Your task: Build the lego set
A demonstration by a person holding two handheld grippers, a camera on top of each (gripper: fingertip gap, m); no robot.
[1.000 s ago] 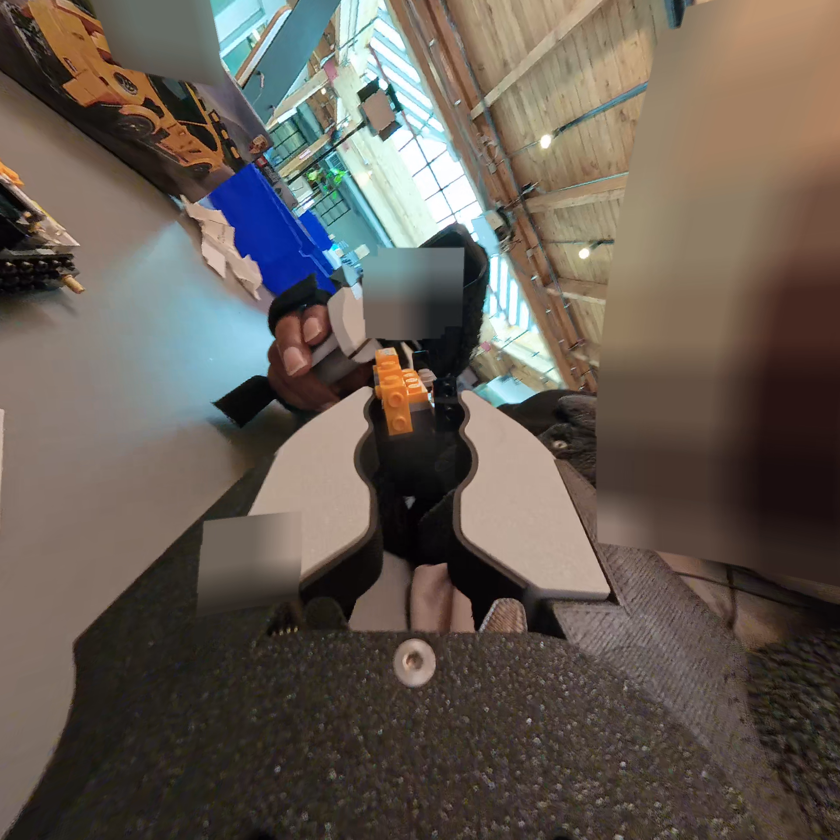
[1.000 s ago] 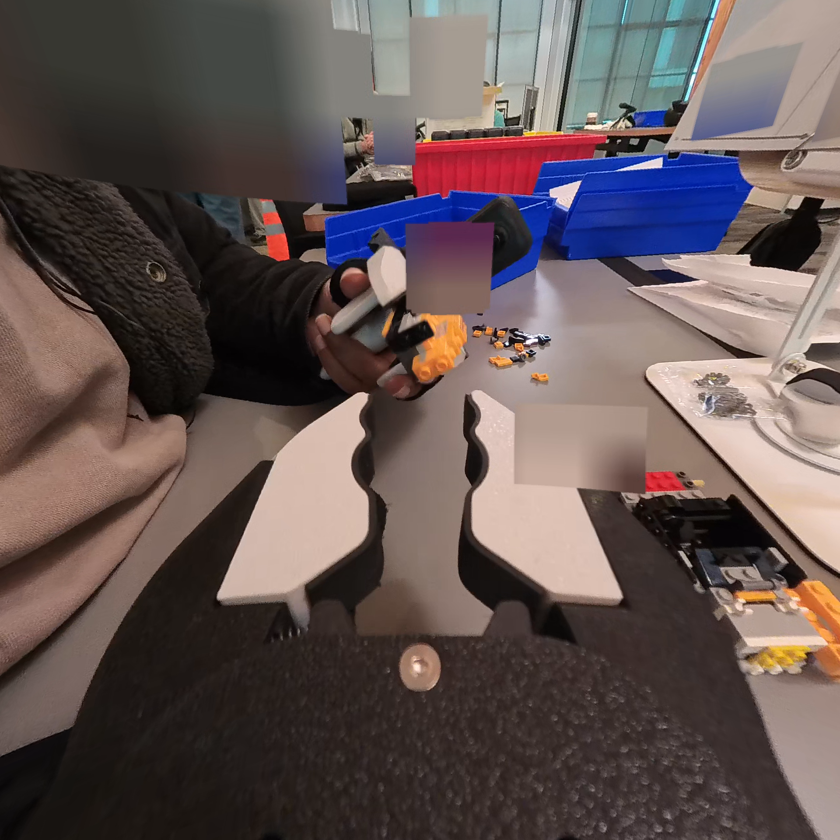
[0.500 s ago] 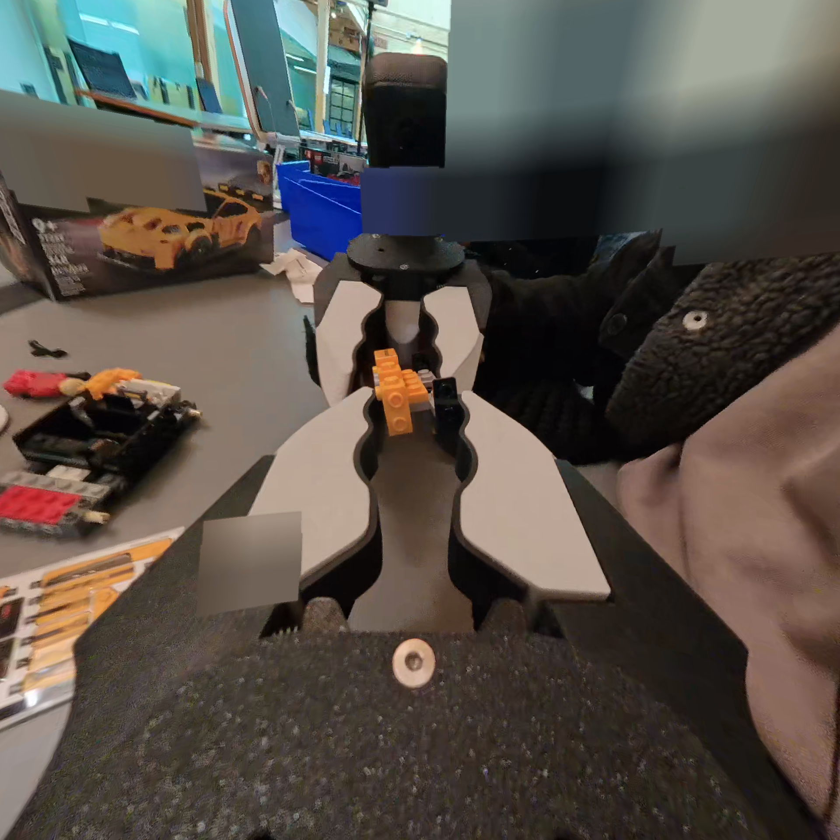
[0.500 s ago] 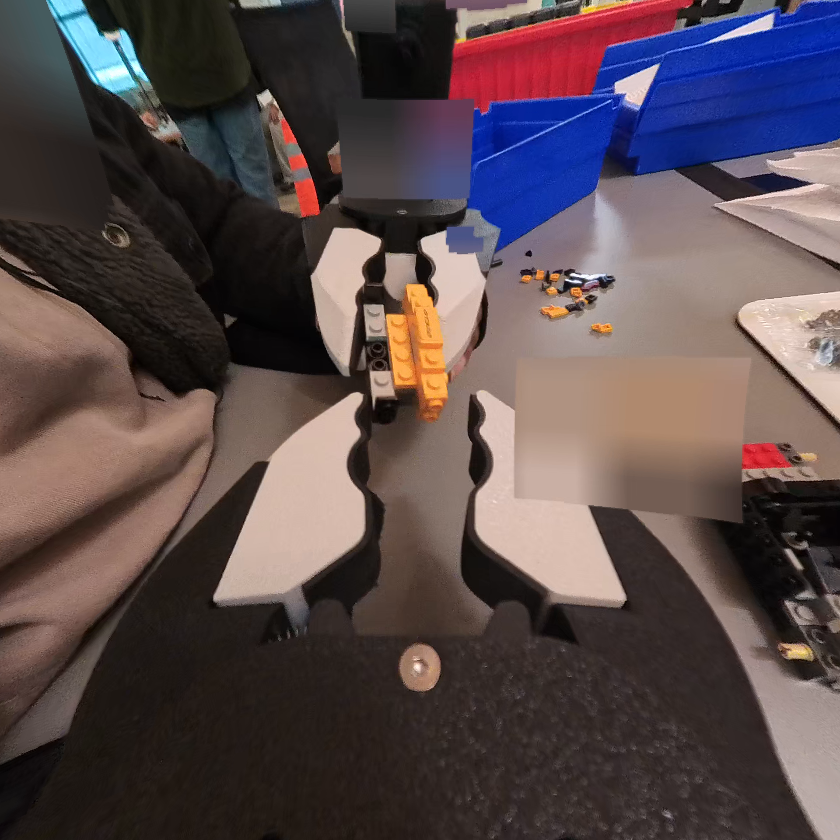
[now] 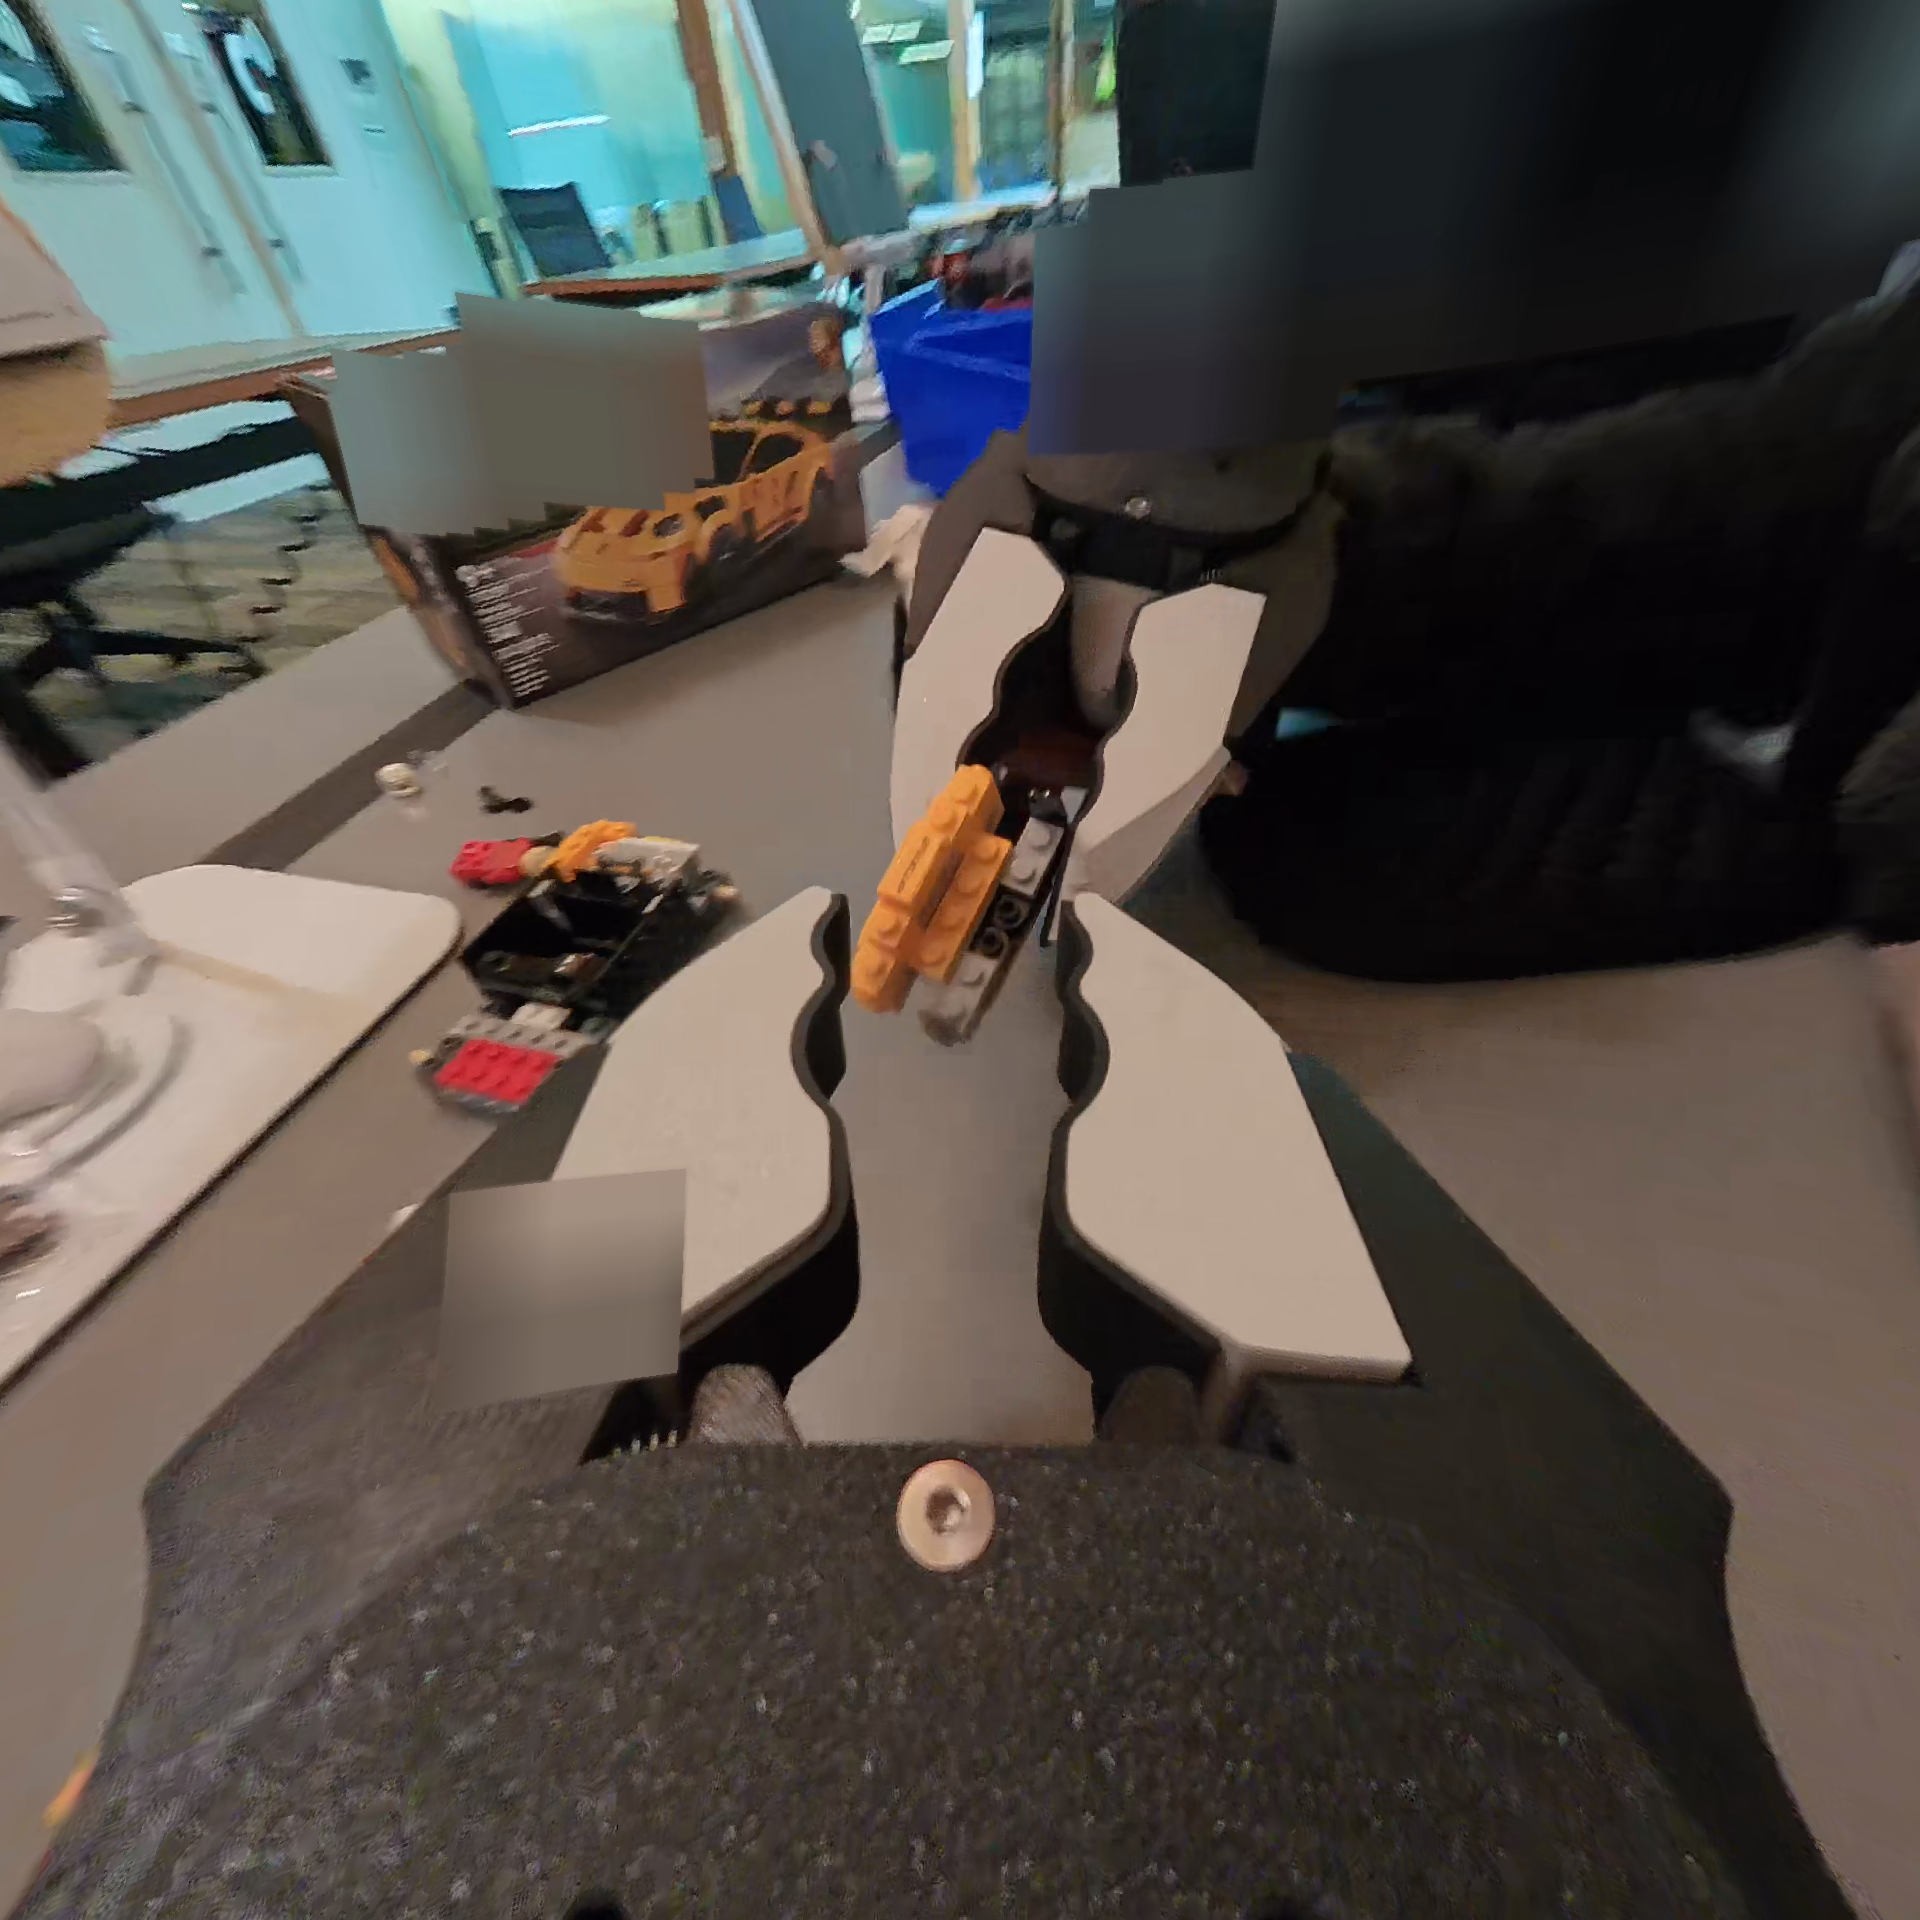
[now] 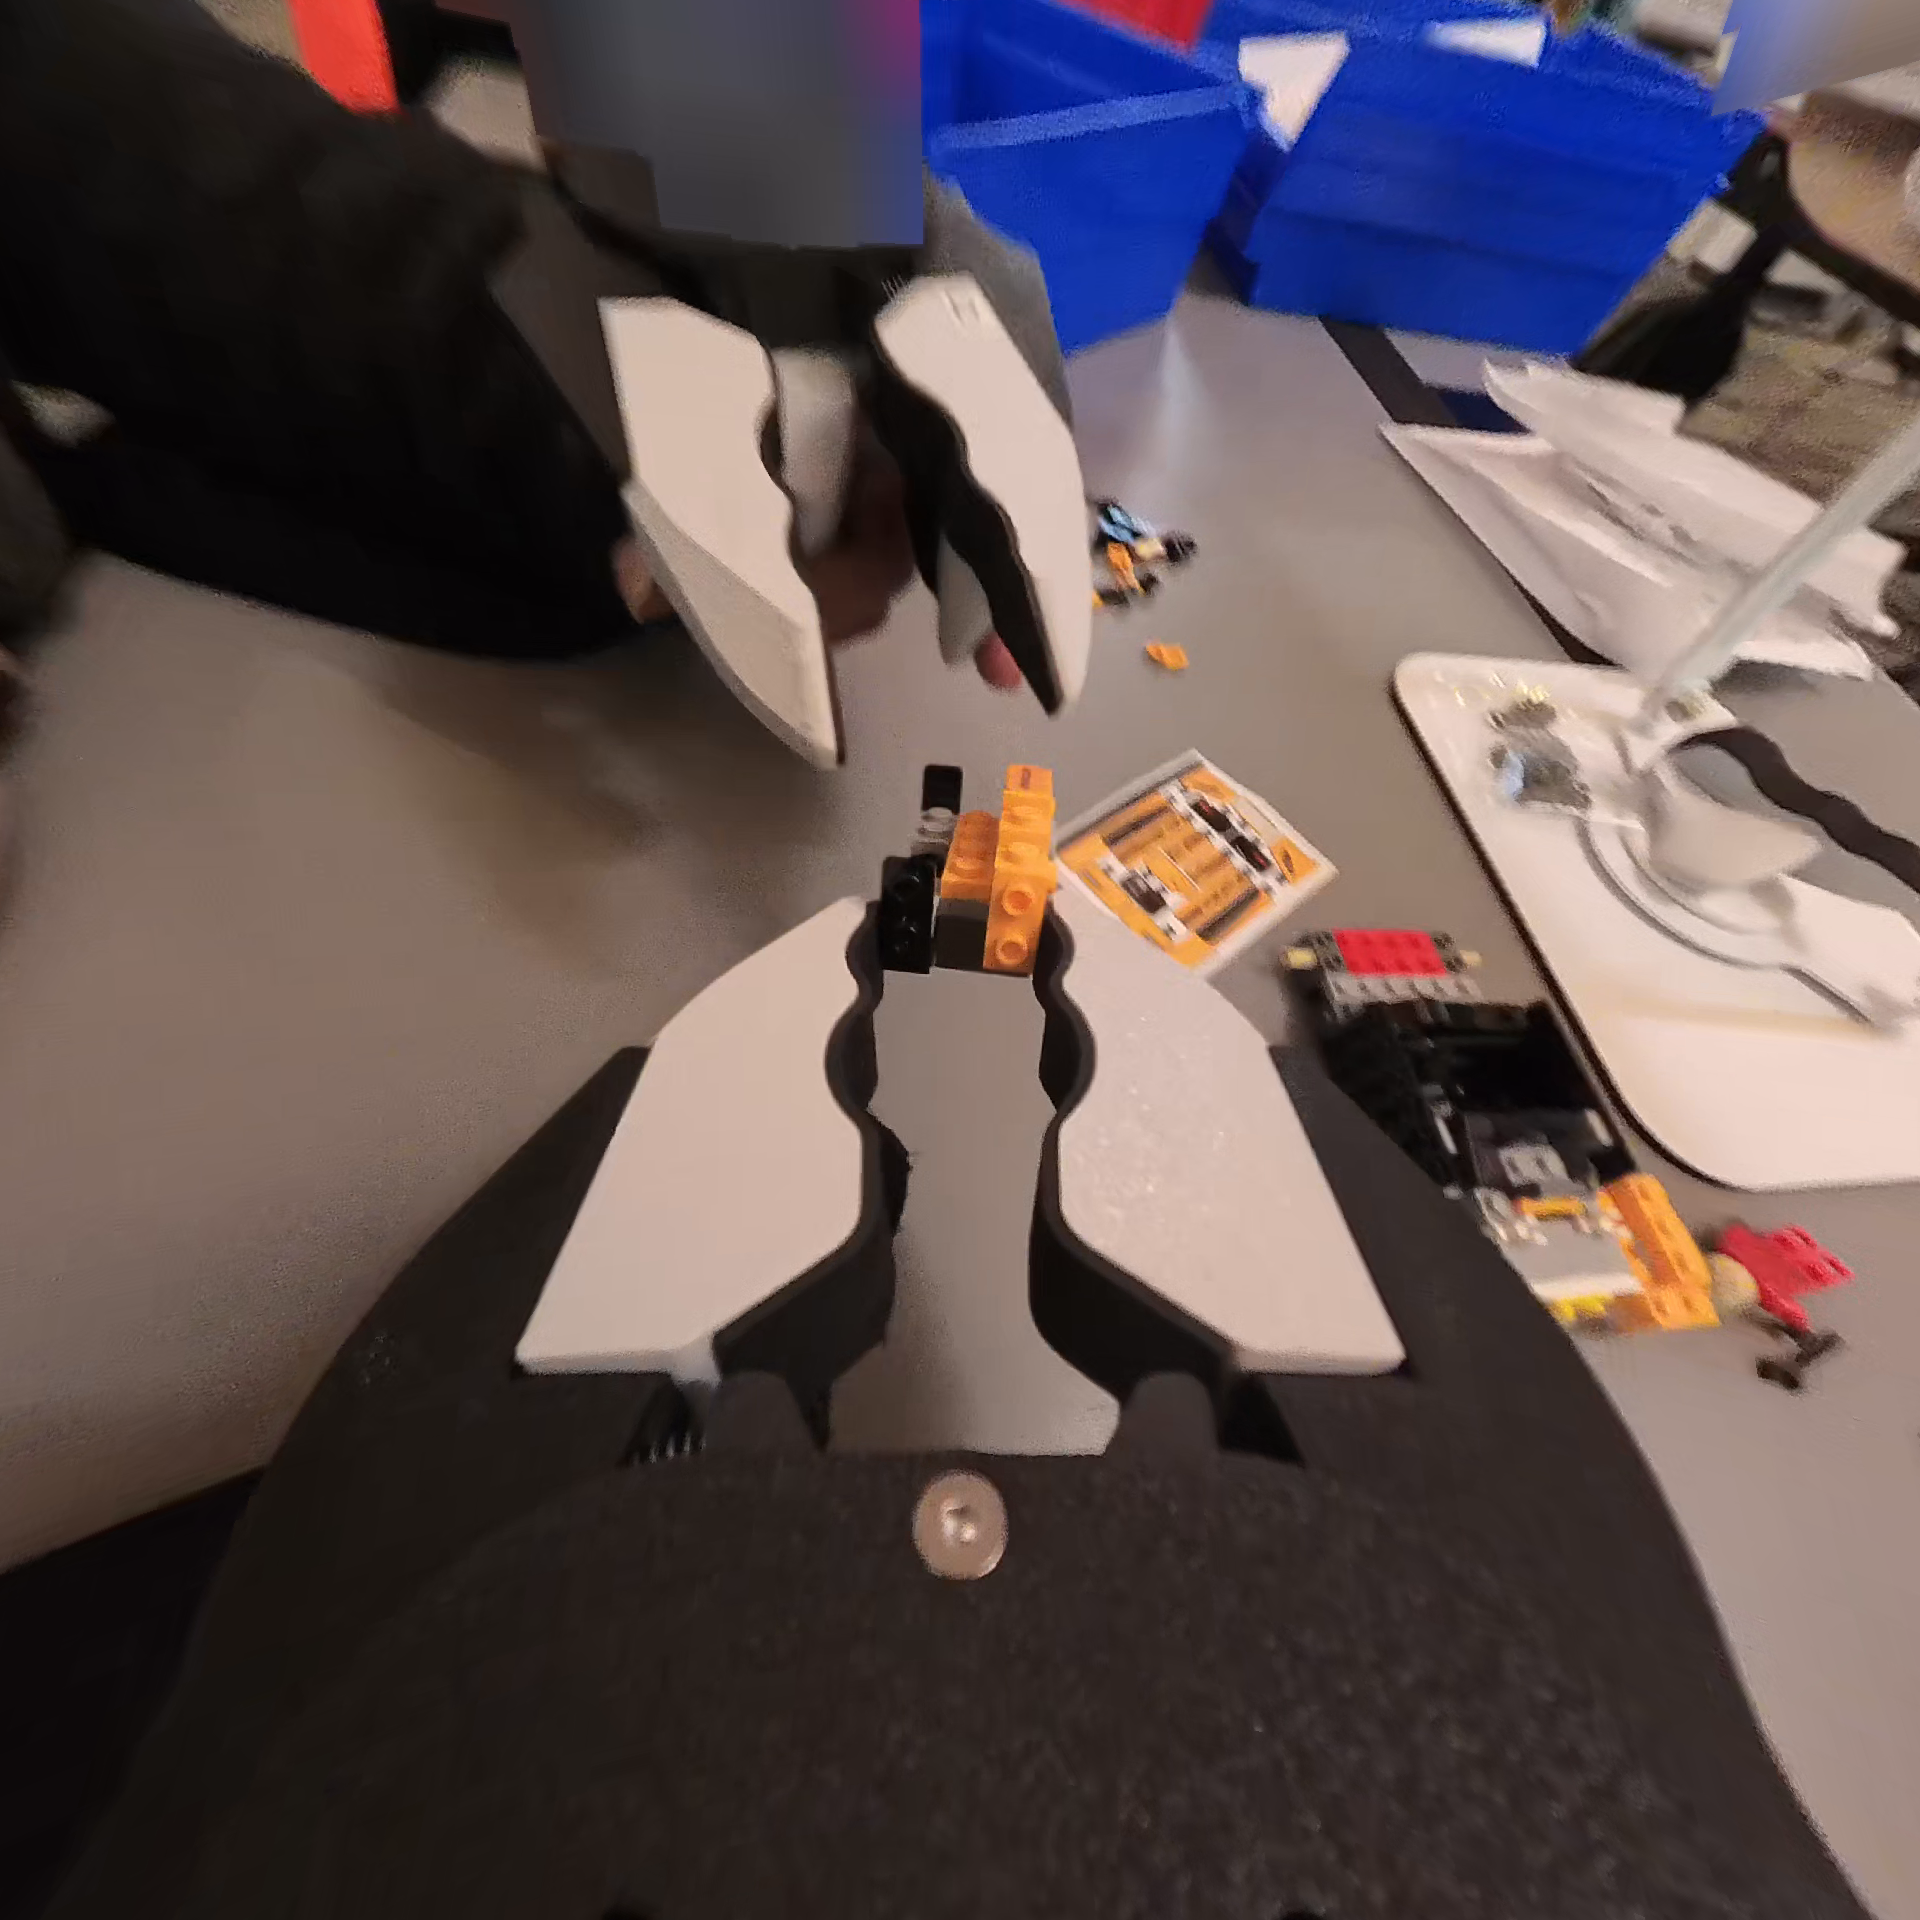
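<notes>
Right wrist view, blurry: sticker sheet [image 6: 1195, 860] seemingly beside held orange assembly [image 6: 987, 883]

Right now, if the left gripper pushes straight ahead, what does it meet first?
The orange sub-build, held in the right gripper, sitting right at the open left gripper's tips. Behind it come the right gripper's fingers. Depth is unclear, but the gap looks small.

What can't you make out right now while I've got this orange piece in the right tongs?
- Right wrist view: loose pieces beside the left tongs are blurred, too small to identify.
- Right wrist view: the right tongs cover the orange sub-assembly's lower end.
- Left wrist view: the left tongs hide the black chassis's near end.
</notes>
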